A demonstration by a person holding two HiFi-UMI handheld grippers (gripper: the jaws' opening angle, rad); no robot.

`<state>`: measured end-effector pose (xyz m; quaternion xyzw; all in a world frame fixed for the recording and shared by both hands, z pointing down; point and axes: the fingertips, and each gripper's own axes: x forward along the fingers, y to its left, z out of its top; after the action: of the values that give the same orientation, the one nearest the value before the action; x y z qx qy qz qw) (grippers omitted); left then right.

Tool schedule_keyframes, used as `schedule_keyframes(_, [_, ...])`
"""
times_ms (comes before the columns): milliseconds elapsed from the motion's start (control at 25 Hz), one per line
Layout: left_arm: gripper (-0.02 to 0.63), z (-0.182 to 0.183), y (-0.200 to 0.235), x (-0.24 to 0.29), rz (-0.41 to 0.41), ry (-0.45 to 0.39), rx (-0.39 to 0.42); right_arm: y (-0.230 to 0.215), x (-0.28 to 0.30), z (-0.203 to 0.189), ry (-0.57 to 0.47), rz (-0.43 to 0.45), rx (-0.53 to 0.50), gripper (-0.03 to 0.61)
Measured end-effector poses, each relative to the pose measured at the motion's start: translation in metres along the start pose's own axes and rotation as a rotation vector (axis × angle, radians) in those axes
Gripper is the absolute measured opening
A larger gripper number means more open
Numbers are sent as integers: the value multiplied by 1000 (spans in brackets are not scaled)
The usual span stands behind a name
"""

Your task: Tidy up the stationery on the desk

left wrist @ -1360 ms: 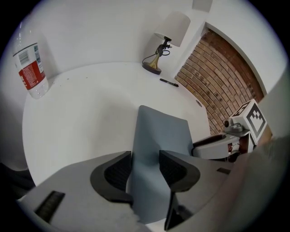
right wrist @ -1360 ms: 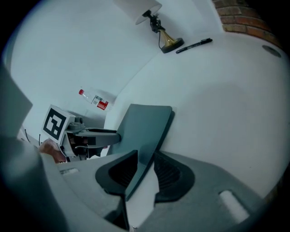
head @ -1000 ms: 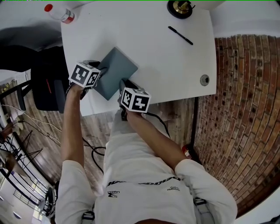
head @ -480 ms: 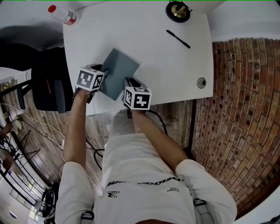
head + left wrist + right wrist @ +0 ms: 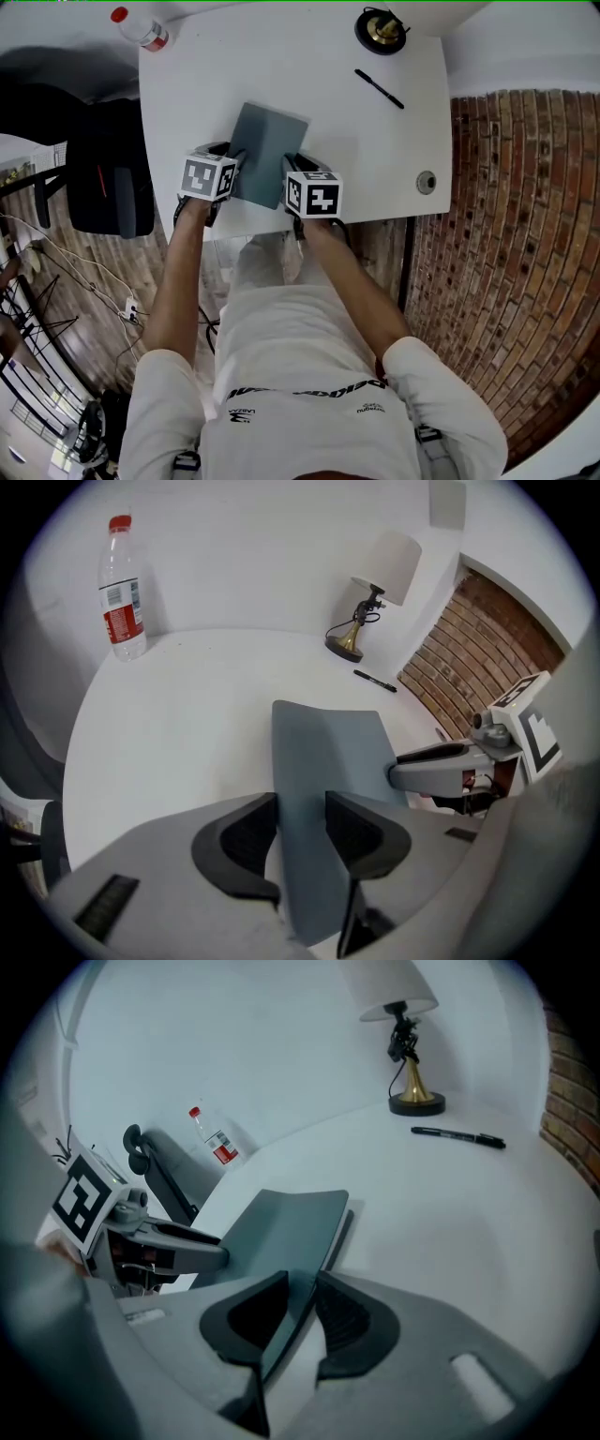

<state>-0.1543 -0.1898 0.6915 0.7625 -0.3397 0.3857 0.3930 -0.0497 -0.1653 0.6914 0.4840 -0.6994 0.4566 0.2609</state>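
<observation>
A grey notebook [image 5: 267,145] is lying near the front edge of the white desk [image 5: 375,141]. The left gripper [image 5: 300,832], whose jaws have just been closing, is pinching its near edge. The right gripper [image 5: 302,1312] is pinching that edge alongside.

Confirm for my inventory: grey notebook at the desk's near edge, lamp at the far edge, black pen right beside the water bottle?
No: the black pen lies near the lamp, across the desk from the water bottle, as the head view shows. The grey notebook and lamp are as stated.
</observation>
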Motion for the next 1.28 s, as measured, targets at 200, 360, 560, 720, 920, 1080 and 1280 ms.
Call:
schedule_keyframes(200, [161, 0, -9, 4, 17, -25, -73, -8, -1, 7, 11, 13, -80, 81])
schedule_keyframes(360, [161, 2, -15, 4, 31, -51, -126, -13, -3, 18, 4, 24, -144, 81])
schedule_keyframes(560, [158, 7, -29, 11, 8, -105, -253, -29, -6, 36, -10, 36, -200, 81])
schedule_keyframes(720, [152, 10, -30, 10, -3, -144, -342, -33, 1, 46, -7, 50, -224, 81])
schedule_keyframes(920, [149, 17, -30, 10, 11, -193, -425, -37, 4, 54, -7, 61, -251, 83])
schedule_keyframes(1080, [149, 19, -29, 12, 12, -216, -460, -39, 5, 58, -17, 64, -250, 83])
schedule_keyframes(1280, [149, 22, -29, 15, 24, -233, -464, -40, 7, 65, -26, 57, -258, 83])
